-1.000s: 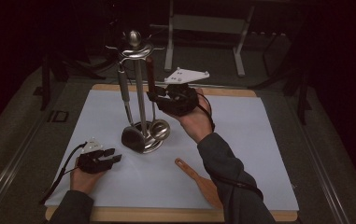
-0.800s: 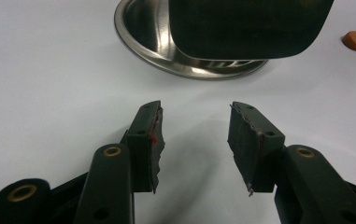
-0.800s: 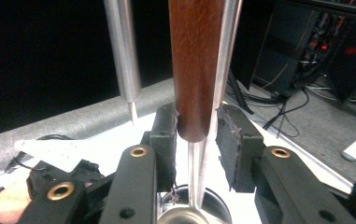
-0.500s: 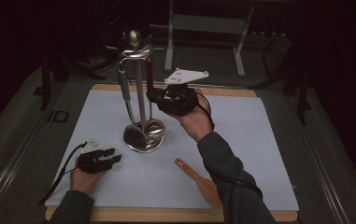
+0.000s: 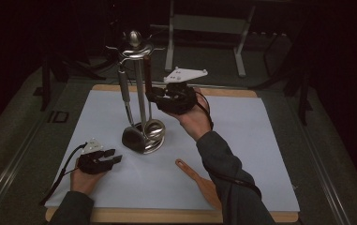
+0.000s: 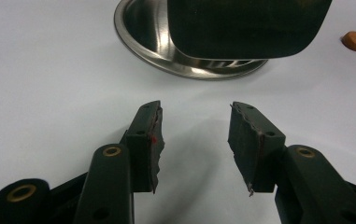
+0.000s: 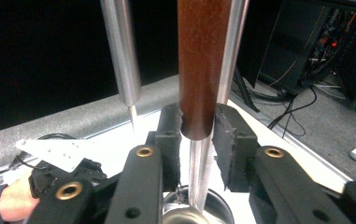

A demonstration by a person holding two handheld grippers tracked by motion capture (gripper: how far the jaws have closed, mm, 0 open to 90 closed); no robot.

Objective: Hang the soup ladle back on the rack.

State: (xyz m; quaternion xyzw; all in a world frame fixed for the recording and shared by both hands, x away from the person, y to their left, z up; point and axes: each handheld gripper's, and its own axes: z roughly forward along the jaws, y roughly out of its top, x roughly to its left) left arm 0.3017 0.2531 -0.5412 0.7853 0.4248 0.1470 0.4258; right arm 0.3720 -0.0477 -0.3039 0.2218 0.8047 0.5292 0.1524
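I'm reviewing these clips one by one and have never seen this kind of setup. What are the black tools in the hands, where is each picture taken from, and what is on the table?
No robot here: a person holds a hand-operated two-jaw gripper in each hand. The high view looks down from above the person's side of the table. The other two pictures come from cameras riding on the grippers, looking along their black jaws.

On the white mat stands a metal utensil stand with a round base and utensils hanging from its top. A wooden spatula lies near the front edge.

The right gripper is raised at the stand, its jaws closed around a brown wooden handle that hangs there. The left gripper rests low on the mat, jaws open and holding nothing, facing the stand's base.
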